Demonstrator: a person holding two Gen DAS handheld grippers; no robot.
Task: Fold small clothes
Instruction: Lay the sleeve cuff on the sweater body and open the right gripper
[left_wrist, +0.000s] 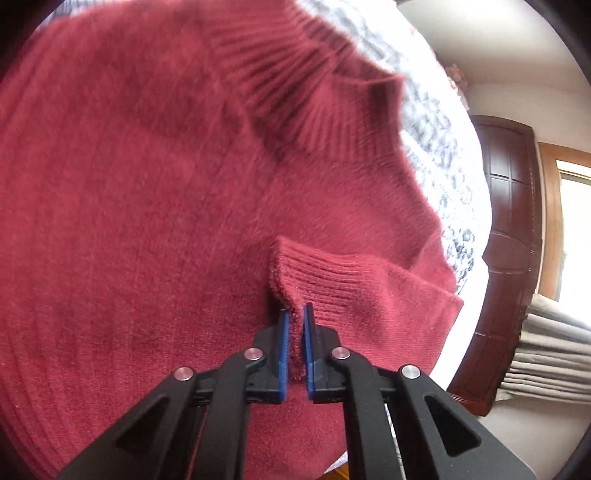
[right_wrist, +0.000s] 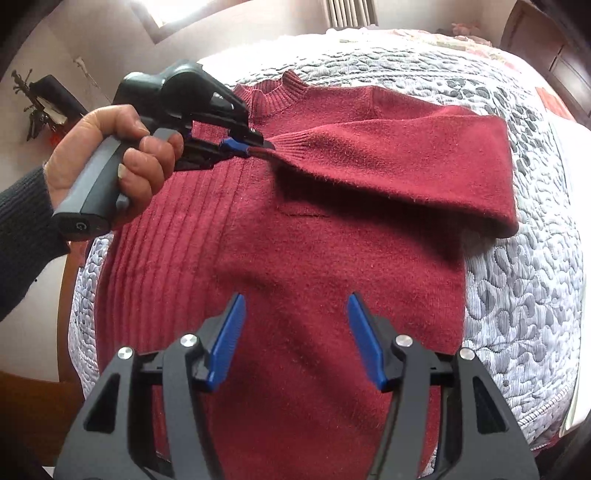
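The jaws of the left gripper (left_wrist: 295, 314) pinch the ribbed cuff (left_wrist: 317, 273) of the red sweater (right_wrist: 314, 258) lying on the bed (right_wrist: 517, 295), folding the sleeve toward 9 o'clock, while the right gripper (right_wrist: 295, 306) hovers spread, so releasing the cuff flat seems next.

Left wrist view: very close above the red sweater (left_wrist: 147, 192), facing along its gripper (left_wrist: 295, 314) toward the collar. Right wrist view: higher, farther back, looking down the bed (right_wrist: 524, 280). Shared: sweater, folded sleeve cuff (right_wrist: 291, 146), left gripper (right_wrist: 245, 147).
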